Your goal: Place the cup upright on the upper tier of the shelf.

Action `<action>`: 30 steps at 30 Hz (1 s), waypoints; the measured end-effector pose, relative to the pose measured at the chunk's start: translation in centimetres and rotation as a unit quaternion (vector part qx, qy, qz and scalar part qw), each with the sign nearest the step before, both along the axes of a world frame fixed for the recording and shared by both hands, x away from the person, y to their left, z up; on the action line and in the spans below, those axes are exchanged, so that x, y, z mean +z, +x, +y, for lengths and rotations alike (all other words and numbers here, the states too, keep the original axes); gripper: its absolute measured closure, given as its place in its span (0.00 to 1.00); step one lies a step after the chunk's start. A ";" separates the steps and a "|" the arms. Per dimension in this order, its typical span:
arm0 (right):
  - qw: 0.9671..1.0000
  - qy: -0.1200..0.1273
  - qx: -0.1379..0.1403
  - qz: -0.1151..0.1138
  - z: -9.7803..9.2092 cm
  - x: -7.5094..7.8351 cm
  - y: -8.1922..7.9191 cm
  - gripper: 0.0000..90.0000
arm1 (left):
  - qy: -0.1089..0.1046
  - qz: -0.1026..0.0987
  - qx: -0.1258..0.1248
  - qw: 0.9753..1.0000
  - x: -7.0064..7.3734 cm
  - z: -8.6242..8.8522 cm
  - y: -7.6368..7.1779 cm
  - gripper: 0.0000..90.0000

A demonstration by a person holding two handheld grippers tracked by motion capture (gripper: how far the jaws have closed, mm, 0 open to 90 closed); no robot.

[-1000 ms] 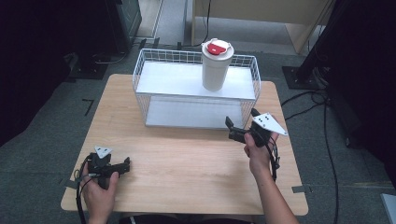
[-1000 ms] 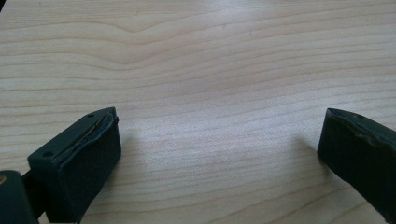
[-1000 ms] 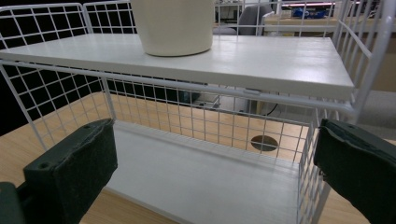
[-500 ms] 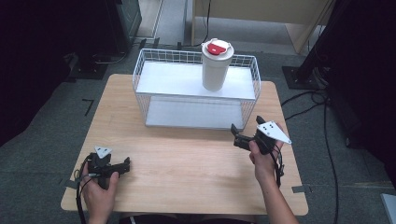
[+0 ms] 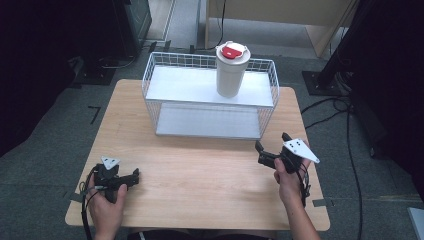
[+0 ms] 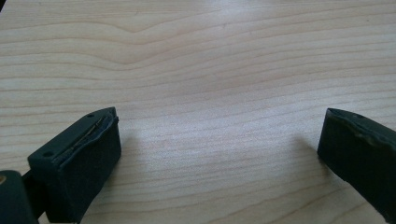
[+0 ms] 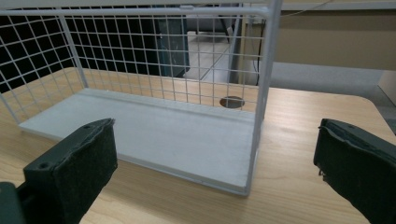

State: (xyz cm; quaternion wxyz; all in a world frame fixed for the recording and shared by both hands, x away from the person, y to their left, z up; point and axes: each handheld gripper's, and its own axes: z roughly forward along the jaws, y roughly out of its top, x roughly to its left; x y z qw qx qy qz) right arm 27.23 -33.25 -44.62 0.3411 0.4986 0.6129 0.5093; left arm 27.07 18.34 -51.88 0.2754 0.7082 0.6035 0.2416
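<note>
L claw (image 5: 134, 176) is resting w/ jaws apart on the counter (image 5: 200, 165), R claw (image 5: 265, 152) is hovering, jaws apart, near the wire rack (image 5: 210, 100) w/ a white cup (image 5: 231, 70) sitting on top.

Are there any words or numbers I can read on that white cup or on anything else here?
None can be read.
The cup is plain white; its lid has a red patch with no letters that can be made out.
The wire rack, the table and both grippers, left and right, carry no print.
</note>
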 end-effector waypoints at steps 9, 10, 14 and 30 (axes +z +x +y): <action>1.000 0.000 -0.014 0.011 -1.5 -1.0 -1.0 0.00 | 0.000 0.000 0.000 1.000 0.0 0.0 0.0 0.00; 1.000 -0.002 -0.016 0.010 -1.6 -1.1 -1.0 0.00 | 0.000 -0.001 0.000 1.000 0.0 0.0 0.0 0.00; 1.000 -0.004 -0.023 0.019 -2.4 -1.7 -1.6 0.00 | -0.001 -0.001 0.000 1.000 0.0 0.0 0.0 0.00; 0.998 -0.020 -0.045 0.044 -5.0 -3.5 -3.8 0.00 | 0.000 -0.001 0.000 1.000 0.0 0.0 0.0 0.00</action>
